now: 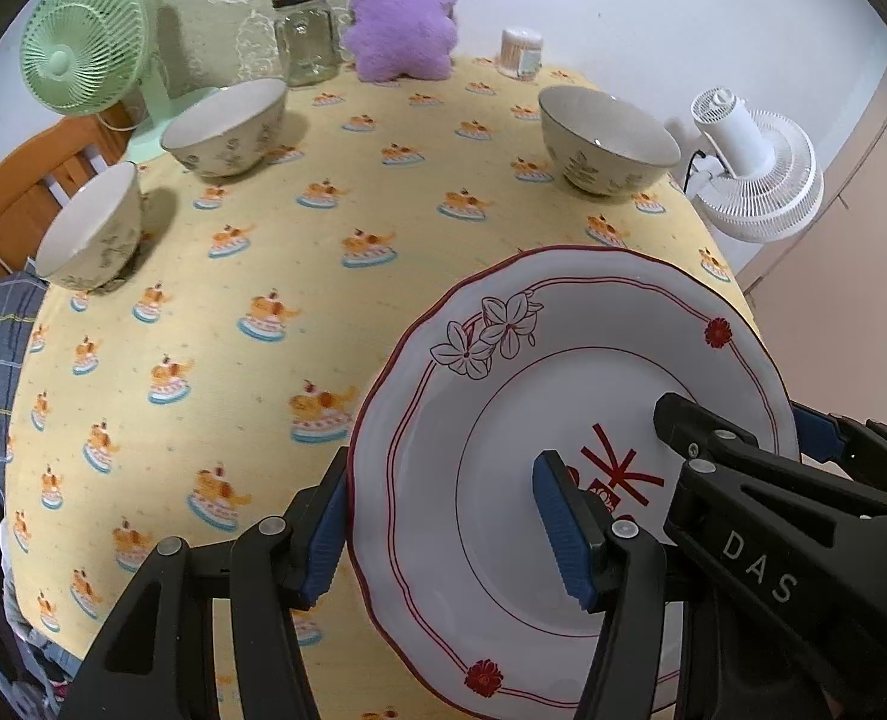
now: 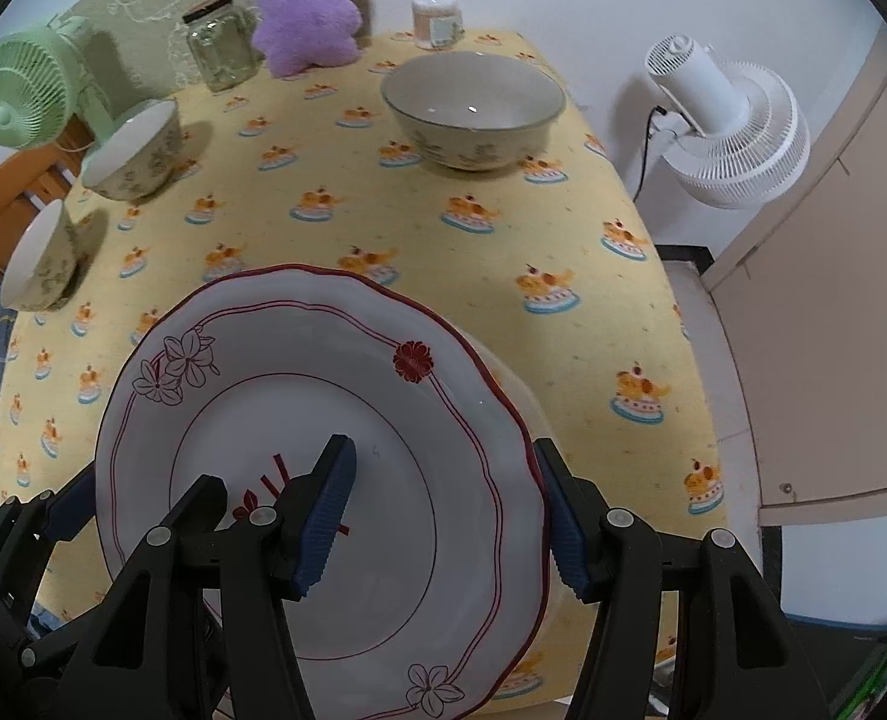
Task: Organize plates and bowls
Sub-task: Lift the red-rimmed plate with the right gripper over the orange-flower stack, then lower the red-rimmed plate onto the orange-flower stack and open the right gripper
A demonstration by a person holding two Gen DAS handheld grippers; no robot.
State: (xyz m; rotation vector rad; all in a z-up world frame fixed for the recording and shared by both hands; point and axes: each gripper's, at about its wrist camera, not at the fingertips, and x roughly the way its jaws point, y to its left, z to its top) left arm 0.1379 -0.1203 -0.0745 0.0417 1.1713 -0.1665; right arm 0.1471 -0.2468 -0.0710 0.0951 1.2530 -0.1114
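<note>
A white plate with a red scalloped rim and flower prints sits at the near right of the table; it also shows in the right wrist view, and seems to rest on another white dish. My left gripper is open and straddles the plate's left rim. My right gripper is open and straddles its right rim; it shows in the left wrist view. Three floral bowls stand apart: far right, far left, and left edge.
A yellow patterned cloth covers the table. At the back stand a green fan, a glass jar, a purple plush and a cotton-swab tub. A white fan stands beyond the right edge.
</note>
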